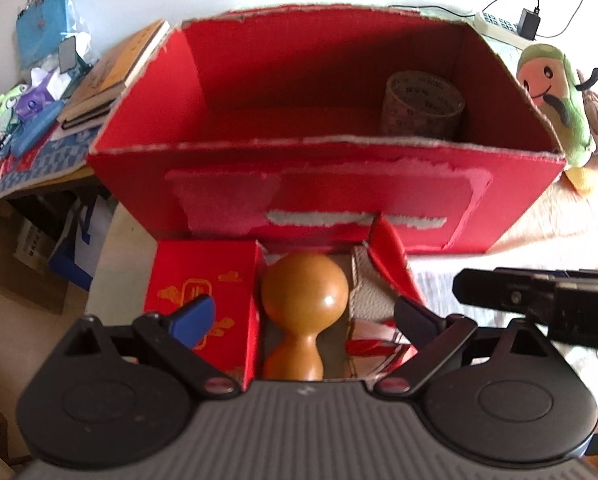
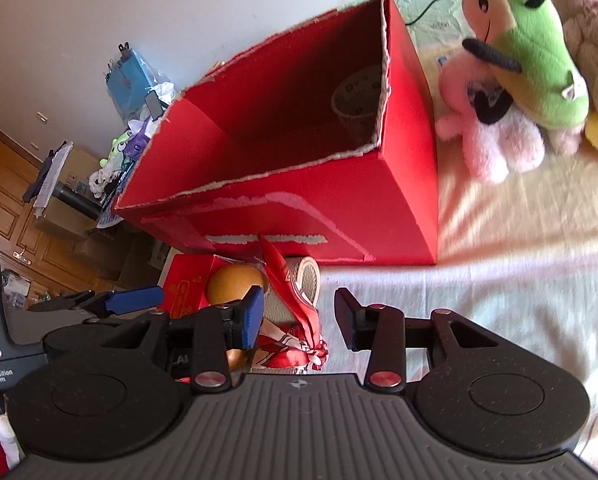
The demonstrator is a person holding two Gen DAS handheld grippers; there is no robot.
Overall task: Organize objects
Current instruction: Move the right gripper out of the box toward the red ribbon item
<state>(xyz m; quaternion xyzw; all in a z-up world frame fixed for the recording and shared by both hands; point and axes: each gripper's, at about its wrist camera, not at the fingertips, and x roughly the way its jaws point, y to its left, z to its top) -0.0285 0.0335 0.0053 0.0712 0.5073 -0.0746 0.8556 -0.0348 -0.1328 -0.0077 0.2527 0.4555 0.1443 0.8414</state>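
Risk we see: both jaws are open and empty over the wooden stamp (image 1: pixel 303 312) and red scarf (image 2: pixel 295 320), so closing carelessly could snag the wrong item.

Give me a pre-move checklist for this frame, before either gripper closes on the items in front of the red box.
1. Left gripper open, astride the wooden stamp: ok.
2. Right gripper open, red cloth between its fingers, pads not pressing: ok.
3. Red box open on top, room inside: ok.
4. Tape roll stands in the box's right end; the rest is free: ok.
5. Small red box sits close beside the stamp, may block the left finger: not ok.
6. Whether the cloth is tied to anything underneath: cannot tell.
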